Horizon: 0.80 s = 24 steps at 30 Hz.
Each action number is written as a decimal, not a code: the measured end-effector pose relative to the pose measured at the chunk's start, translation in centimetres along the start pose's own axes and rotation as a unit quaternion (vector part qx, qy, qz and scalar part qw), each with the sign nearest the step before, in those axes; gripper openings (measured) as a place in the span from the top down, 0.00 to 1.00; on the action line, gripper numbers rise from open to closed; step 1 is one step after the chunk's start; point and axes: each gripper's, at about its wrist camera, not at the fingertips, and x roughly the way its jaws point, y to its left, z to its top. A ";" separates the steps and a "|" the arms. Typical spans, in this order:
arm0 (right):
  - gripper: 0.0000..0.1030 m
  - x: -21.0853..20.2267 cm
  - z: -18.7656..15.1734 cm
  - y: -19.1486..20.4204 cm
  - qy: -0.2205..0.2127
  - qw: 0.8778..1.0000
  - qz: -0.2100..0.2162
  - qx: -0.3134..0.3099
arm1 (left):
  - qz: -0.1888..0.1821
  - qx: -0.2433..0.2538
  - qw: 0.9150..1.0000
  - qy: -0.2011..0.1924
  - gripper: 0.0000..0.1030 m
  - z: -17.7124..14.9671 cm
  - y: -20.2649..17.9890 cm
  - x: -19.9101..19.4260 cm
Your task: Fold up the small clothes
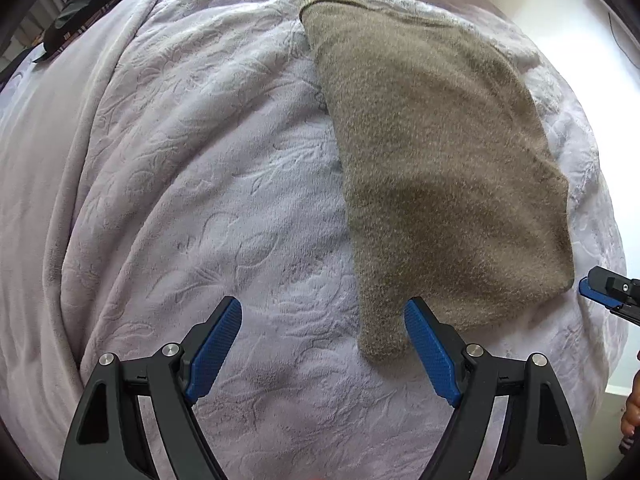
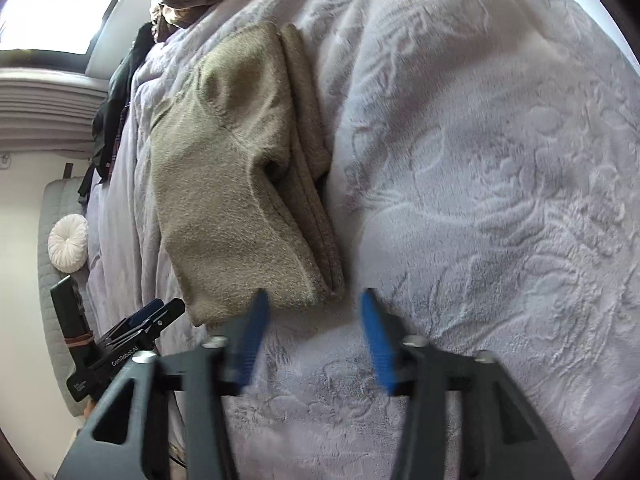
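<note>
Olive sweater (image 1: 432,168) lies folded on the lilac blanket (image 1: 200,160), its near corner just ahead of the left gripper (image 1: 322,354), jaws wide apart and empty. Only the right view shows the stacked fold edges, beyond the right gripper (image 2: 312,334), jaws parted, holding nothing

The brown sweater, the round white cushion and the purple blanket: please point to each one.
brown sweater (image 1: 432,168), left wrist view, middle of the top layer.
round white cushion (image 2: 68,243), right wrist view, its centre.
purple blanket (image 2: 500,200), right wrist view, bare patterned part.
</note>
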 end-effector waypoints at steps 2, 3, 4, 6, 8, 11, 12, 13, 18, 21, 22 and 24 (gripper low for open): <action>0.45 -0.1 0.2 0.4 -0.001 1.000 0.002 -0.006 | -0.006 -0.009 1.000 -0.003 0.06 0.1 0.2 -0.1; 0.45 -0.1 0.3 0.5 -0.001 1.000 0.004 -0.008 | -0.004 -0.013 1.000 -0.003 0.00 0.2 0.5 -0.3; 0.44 0.0 0.5 0.6 -0.001 1.000 0.005 -0.010 | -0.002 -0.016 1.000 -0.006 0.00 0.3 0.6 -0.3; 0.38 0.1 0.7 0.8 0.000 1.000 0.006 -0.013 | 0.000 -0.013 1.000 -0.005 0.00 0.4 0.7 -0.5; 0.37 0.3 0.9 1.0 0.000 1.000 0.009 -0.015 | 0.004 -0.007 1.000 -0.004 0.00 0.6 0.5 -0.4; 0.37 0.4 1.7 1.5 -0.009 1.000 0.005 -0.028 | 0.011 -0.006 1.000 0.003 0.00 1.0 0.3 -0.2; 0.37 0.2 2.5 1.8 -0.019 0.999 0.000 -0.037 | 0.010 -0.009 1.000 0.004 0.00 1.0 0.3 -0.2; 0.37 0.2 3.1 2.1 -0.026 0.999 -0.001 -0.042 | 0.007 -0.014 1.000 0.005 0.00 1.2 0.5 -0.1; 0.37 0.9 9.4 3.6 -0.070 0.995 0.018 -0.061 | 0.016 -0.028 0.999 0.002 0.00 2.3 0.4 0.4; 0.37 2.2 12.0 4.4 -0.072 0.994 0.007 -0.079 | 0.007 -0.032 0.999 -0.004 0.00 3.2 0.5 0.4; 0.37 3.0 12.7 4.5 -0.066 0.994 0.000 -0.085 | 0.007 -0.036 0.999 -0.010 0.00 3.5 0.6 0.2; 0.42 4.3 13.4 4.5 -0.048 0.995 -0.013 -0.084 | 0.001 -0.042 0.999 -0.021 0.00 4.3 0.8 0.0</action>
